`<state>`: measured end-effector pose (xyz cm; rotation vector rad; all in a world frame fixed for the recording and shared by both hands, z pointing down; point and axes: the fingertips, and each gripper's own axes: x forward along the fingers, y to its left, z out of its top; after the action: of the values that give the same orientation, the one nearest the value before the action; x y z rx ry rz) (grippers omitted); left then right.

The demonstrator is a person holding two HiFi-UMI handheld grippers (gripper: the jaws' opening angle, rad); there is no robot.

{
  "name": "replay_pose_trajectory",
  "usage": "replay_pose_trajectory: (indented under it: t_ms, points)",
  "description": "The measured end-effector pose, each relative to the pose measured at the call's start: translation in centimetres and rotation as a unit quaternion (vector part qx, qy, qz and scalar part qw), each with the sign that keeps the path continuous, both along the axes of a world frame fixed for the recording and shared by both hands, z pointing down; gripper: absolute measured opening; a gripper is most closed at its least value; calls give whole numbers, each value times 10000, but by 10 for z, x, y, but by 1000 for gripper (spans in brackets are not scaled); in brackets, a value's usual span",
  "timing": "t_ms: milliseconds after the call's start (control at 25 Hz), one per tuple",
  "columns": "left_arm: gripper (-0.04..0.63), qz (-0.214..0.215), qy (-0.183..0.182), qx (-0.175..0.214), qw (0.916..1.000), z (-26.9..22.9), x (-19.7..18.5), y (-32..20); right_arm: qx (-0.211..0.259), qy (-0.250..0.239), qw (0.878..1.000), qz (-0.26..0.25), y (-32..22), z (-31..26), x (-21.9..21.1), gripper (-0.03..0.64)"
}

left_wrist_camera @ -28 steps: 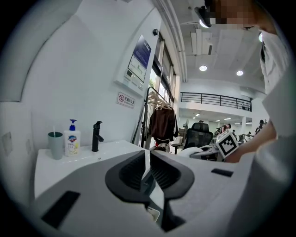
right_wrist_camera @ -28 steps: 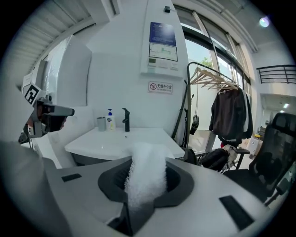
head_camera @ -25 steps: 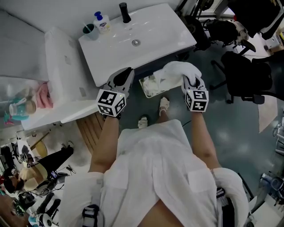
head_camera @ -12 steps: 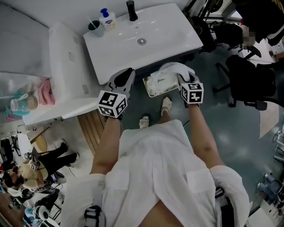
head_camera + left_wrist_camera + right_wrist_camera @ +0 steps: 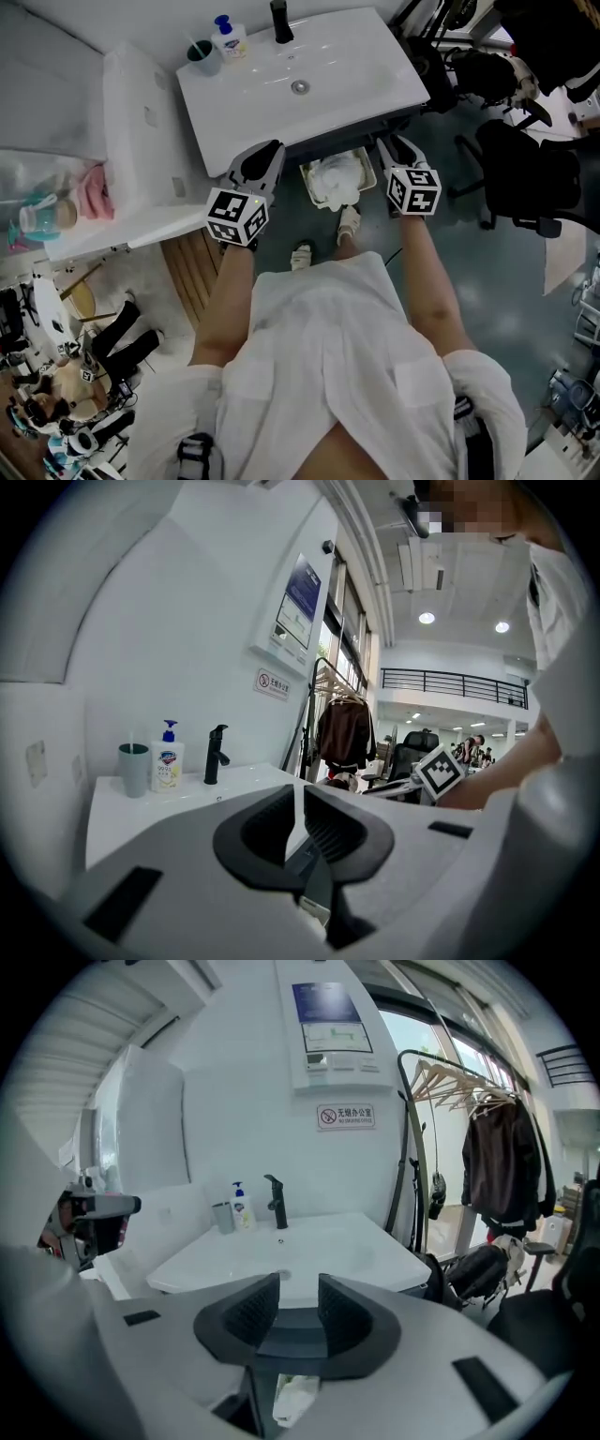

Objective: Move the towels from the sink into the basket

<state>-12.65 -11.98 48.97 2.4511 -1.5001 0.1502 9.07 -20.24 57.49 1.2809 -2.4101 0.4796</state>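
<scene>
**Towels in the basket, both your grippers empty**

Head view: white towels [image 5: 336, 178] lie heaped in the basket [image 5: 308, 172] at upper centre, on the floor just under the front edge of the sink [image 5: 356, 66]; your left gripper [image 5: 265, 155] hangs left of the basket and your right gripper [image 5: 389, 145] right of it, neither touching the cloth. Left gripper view: your jaws at lower centre are all but pressed together, only a sliver between them and nothing in it, aimed over the sink's rim. Right gripper view: your jaws at lower centre have just been opening and stand partly spread with nothing between them; a towel shows below them at the bottom edge.
</scene>
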Motion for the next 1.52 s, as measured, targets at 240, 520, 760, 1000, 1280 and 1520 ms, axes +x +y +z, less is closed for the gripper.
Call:
replay_pose_trajectory:
  t_ms: [240, 520, 760, 1000, 1280, 1520]
  points:
    - [38, 34, 17, 67, 10000, -4, 1, -3, 426, -342, 9984, 159, 4, -32, 9, 143]
    - [38, 80, 11, 151, 9999, -13, -1, -7, 767, -508, 9953, 290, 7, -63, 17, 135]
    - [38, 64, -21, 284, 9996, -26, -7, -11, 1298, -693, 9888, 251, 12, -99, 17, 129]
    - [38, -22, -72, 440, 9990, -43, -21, -11, 1750, -814, 9810, 200, 20, -137, 22, 123]
    - [38, -261, -142, 727, 9969, -72, -47, -1, 2180, -866, 9719, 214, 33, -173, 37, 101]
    - [38, -361, -190, 933, 9948, -93, -62, 14, 2452, -834, 9656, 219, 52, -191, 45, 86]
